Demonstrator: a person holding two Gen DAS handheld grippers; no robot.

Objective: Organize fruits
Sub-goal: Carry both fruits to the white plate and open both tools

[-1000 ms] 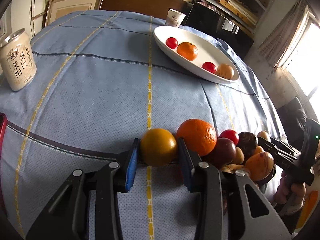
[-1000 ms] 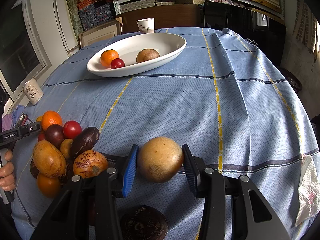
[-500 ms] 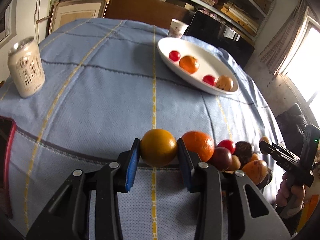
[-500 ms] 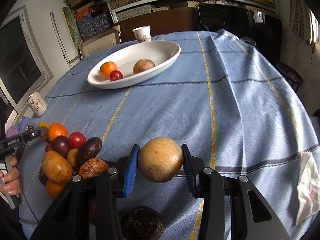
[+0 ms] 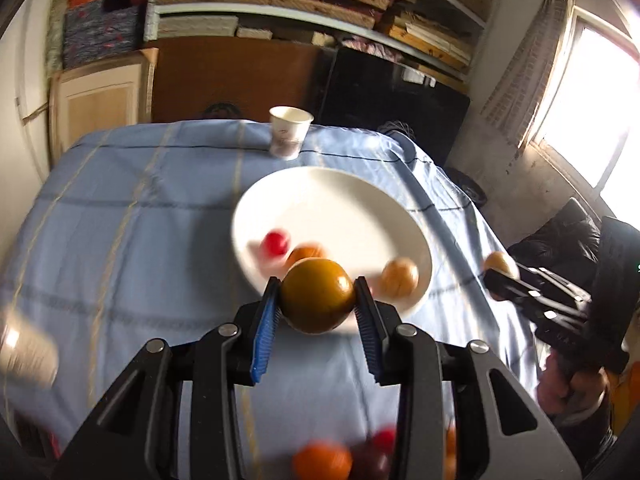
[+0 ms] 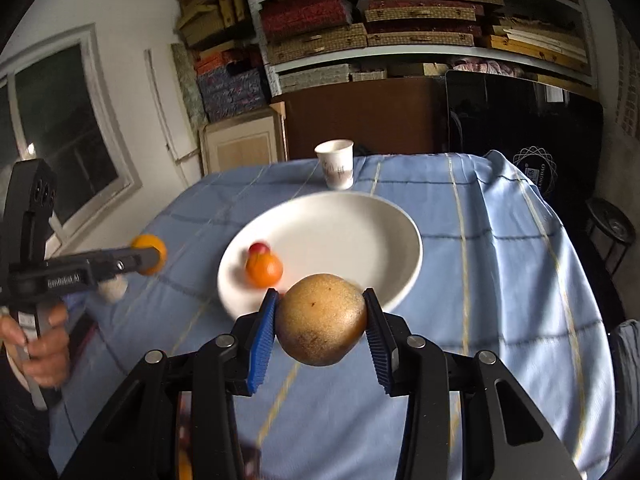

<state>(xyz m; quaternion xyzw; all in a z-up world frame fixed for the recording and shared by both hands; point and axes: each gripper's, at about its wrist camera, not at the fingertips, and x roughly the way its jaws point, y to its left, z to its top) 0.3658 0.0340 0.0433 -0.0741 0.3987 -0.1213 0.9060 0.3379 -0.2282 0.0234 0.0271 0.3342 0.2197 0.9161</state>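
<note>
Both pairs of fingers are clamped on fruit: the left gripper (image 5: 316, 304) presses its blue pads against the sides of a dark yellow-orange round fruit (image 5: 317, 295), and the right gripper (image 6: 320, 318) squeezes a larger tan, speckled round fruit (image 6: 321, 319) the same way, each fruit sitting fully between the pads and clear of the blue tablecloth (image 6: 500, 280). From each wrist view the held fruit hangs in front of the near rim of the white oval dish (image 6: 360, 224), which already holds a small red fruit (image 6: 259, 247), an orange mandarin (image 6: 264, 269) and, in the left view, a tan round fruit (image 5: 399, 278). A paper cup (image 6: 336, 164) stands beyond the dish. Blurred fruit of the unsorted pile (image 5: 322, 460) shows at the bottom edge of the left view, near the person. The step in hand looks like the carry of two fruits from that pile to the dish, with both nearly at its edge. What comes next, I judge, is to bring each fruit over a bare part of the dish, lower it until it nearly rests on the white surface, and only then part the fingers, since round fruit let go from height could roll out or knock the pieces already there. The two grippers should also keep apart over the dish.
</note>
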